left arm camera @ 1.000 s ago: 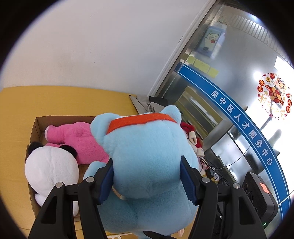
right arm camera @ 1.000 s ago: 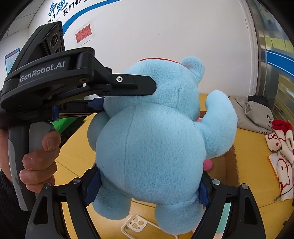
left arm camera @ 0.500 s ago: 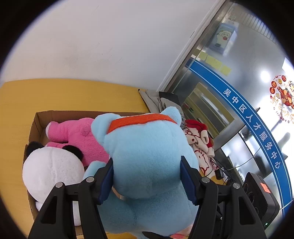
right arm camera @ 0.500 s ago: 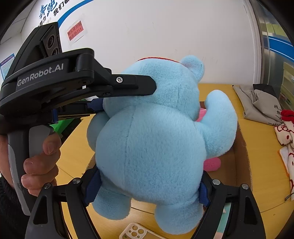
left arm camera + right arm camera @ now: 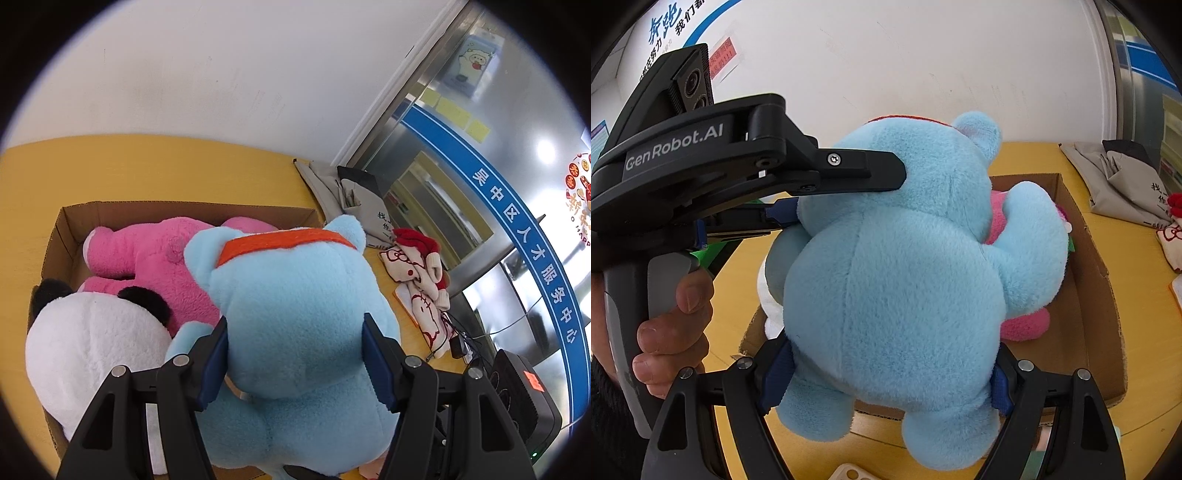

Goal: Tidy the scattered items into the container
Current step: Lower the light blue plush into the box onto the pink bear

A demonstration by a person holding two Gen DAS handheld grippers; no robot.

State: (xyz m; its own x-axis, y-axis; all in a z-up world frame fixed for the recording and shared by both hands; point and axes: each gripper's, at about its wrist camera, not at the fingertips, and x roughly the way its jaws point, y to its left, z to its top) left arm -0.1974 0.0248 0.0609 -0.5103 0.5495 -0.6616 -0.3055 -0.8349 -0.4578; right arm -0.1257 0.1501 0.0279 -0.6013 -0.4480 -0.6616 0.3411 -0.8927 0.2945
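Both sets of jaws are clamped on the blue plush bear (image 5: 299,325): left gripper (image 5: 295,363) at its head, right gripper (image 5: 886,380) at its belly. It hangs above the cardboard box (image 5: 59,236), probably light, squashy, needing broad grips.

Light-blue plush (image 5: 306,314), orange band (image 5: 280,242); brown box (image 5: 184,210).

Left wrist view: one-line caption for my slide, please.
Left gripper clamps the blue plush above the cardboard box holding pink and panda toys.
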